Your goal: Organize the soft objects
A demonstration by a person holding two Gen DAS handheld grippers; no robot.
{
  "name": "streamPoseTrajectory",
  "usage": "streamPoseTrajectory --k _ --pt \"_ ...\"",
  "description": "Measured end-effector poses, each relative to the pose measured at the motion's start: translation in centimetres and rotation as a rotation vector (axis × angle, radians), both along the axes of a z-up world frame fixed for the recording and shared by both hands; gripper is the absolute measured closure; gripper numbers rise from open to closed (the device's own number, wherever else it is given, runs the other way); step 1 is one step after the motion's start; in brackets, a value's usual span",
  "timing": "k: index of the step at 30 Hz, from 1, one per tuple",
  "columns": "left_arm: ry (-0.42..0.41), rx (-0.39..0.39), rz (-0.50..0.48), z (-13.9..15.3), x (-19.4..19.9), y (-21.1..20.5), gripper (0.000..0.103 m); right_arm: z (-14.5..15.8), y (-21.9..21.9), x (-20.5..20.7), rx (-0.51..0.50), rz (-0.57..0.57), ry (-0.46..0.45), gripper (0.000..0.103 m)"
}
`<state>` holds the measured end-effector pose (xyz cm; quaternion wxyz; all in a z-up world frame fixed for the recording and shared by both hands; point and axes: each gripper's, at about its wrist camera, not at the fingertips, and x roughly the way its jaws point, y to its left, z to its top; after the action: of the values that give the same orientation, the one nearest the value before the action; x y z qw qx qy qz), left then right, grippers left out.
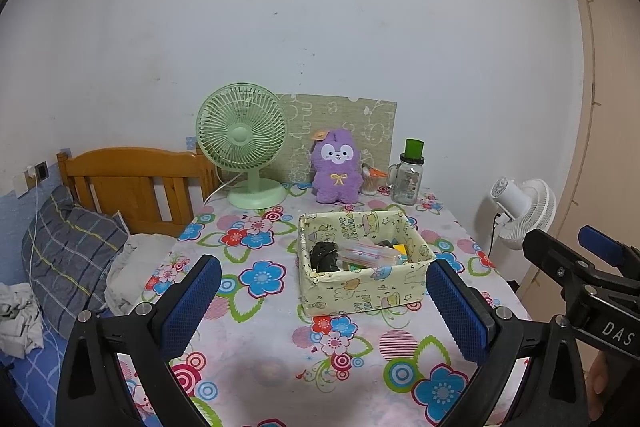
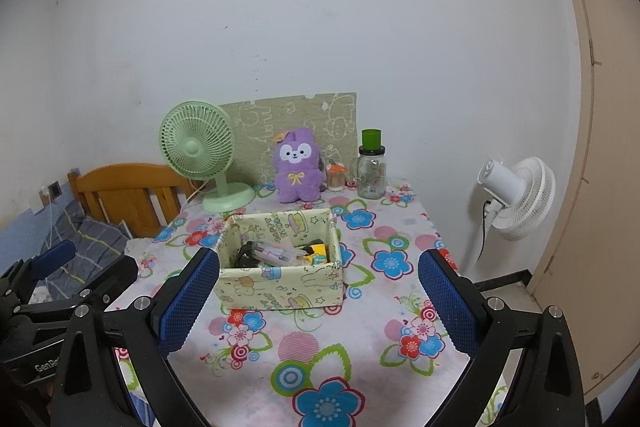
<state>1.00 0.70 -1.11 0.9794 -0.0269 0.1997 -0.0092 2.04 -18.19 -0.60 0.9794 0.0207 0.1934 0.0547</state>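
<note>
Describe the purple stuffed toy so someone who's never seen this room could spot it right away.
Find the table with the flowered cloth and look to its far edge, by the wall. There the purple plush toy stands upright against a pale green patterned board, between a green desk fan and a glass jar with a green top. It is the only fuzzy thing there, with a white face and a yellow bow.

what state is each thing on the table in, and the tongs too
left tongs: open, empty, above the table
right tongs: open, empty, above the table
purple plush bunny toy: upright at the table's back, against the green patterned board
pale yellow cartoon-print open box: open-topped, small items inside
green desk fan: upright, whether running cannot be told
clear glass jar with green lid: upright, lid on
</note>
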Motion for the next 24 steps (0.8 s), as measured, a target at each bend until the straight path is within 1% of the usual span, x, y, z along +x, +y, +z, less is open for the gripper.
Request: streamPoseTrajectory --k 7,24 --pt "0.0 0.006 0.011 0.24 -0.04 -0.35 0.0 -0.08 -0.1 -0.05 -0.001 0.005 -0.004 0.002" --pt "0.0 0.012 0.002 0.49 0.17 -0.46 0.0 -0.14 -0.55 -0.32 0.004 -0.008 -0.008 0.002"
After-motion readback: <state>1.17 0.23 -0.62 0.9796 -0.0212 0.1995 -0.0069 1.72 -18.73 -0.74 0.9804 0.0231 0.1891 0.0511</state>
